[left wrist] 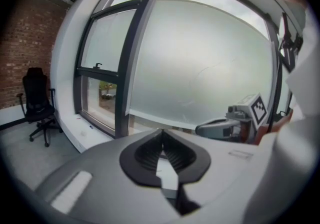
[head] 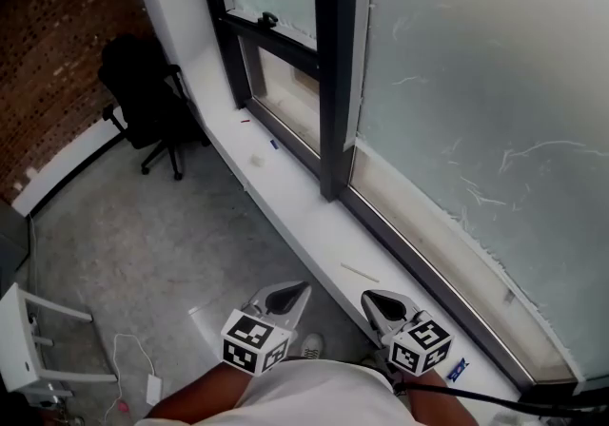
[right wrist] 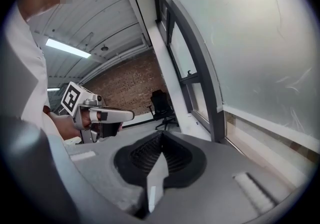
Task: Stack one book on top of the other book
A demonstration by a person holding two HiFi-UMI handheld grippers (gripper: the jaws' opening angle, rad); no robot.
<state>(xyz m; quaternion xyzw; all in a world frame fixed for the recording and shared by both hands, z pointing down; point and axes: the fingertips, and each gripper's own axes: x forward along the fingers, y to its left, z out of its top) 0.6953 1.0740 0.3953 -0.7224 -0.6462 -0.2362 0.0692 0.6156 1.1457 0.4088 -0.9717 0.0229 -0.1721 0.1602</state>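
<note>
1. Both tools sit low in the head view, side by side and apart. The arms behind them are cut off by the bottom edge and partly covered by the white shirt.
2. The left gripper is clenched tight: its ribbed pads meet along one line, with nothing between them.
3. The right gripper is the same, its jaws pressed together and empty.
4. As for the books, no view shows them, so I cannot tell where they lie.
5. Ahead runs the white window sill under a dark window frame. The frosted pane lets nothing through.
6. There are small bits on the sill. A pale stick lies near the right tool and a blue scrap beside its cube, both too small to name.
7. Far off, a black office chair stands by the brick wall.
8. At the left edge, a white frame is cut off, and a white cable trails on the floor beside it.
</note>
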